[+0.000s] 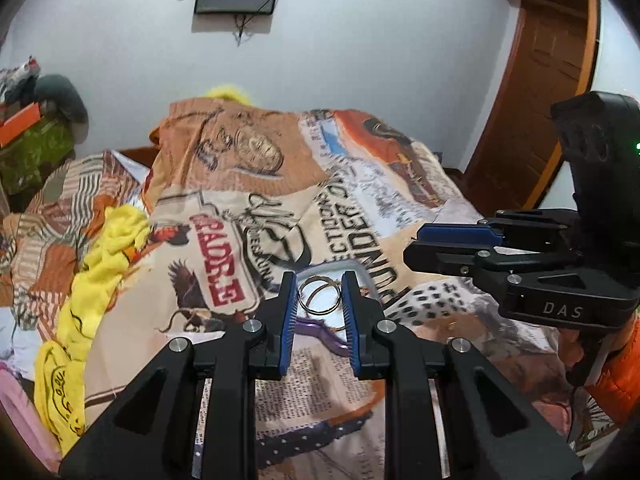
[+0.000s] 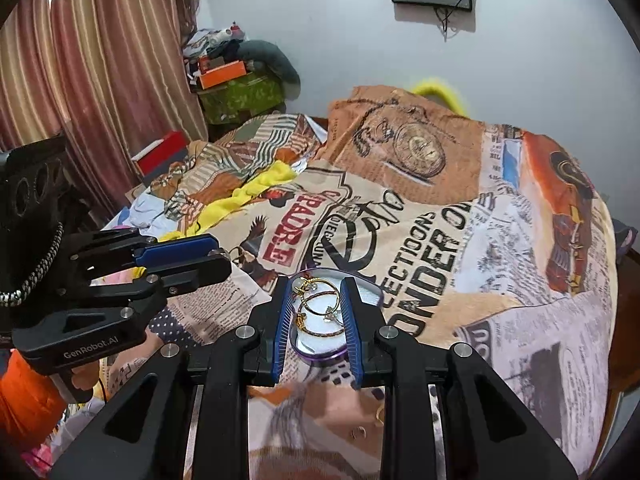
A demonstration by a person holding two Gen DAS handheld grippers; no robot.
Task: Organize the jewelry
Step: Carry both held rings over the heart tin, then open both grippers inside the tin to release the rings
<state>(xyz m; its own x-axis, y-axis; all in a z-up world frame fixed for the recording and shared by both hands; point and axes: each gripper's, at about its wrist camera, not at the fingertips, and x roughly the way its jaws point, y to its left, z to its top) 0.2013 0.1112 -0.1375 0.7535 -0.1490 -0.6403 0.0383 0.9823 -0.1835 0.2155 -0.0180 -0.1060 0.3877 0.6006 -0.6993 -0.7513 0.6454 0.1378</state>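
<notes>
A purple-rimmed tray [image 2: 320, 354] lies on the printed bedspread and holds gold hoops and bangles [image 2: 320, 306]. In the left wrist view the tray [image 1: 360, 274] and a gold ring [image 1: 319, 295] show between my fingers. My left gripper [image 1: 319, 280] is open and empty, hovering just short of the tray. My right gripper [image 2: 314, 286] is open, its fingers on either side of the tray from above, holding nothing. Each gripper shows in the other's view: the right [image 1: 416, 246], the left [image 2: 220, 256]. Small gold pieces [image 2: 378, 414] lie on the cloth near my right gripper's base.
The bed is covered by a newspaper-print spread [image 2: 440, 240]. A yellow cloth [image 1: 100, 264] lies crumpled on the left. A red box [image 2: 160, 152] and a green bundle [image 2: 240, 96] sit by the curtain. A wooden door [image 1: 552, 80] is at right.
</notes>
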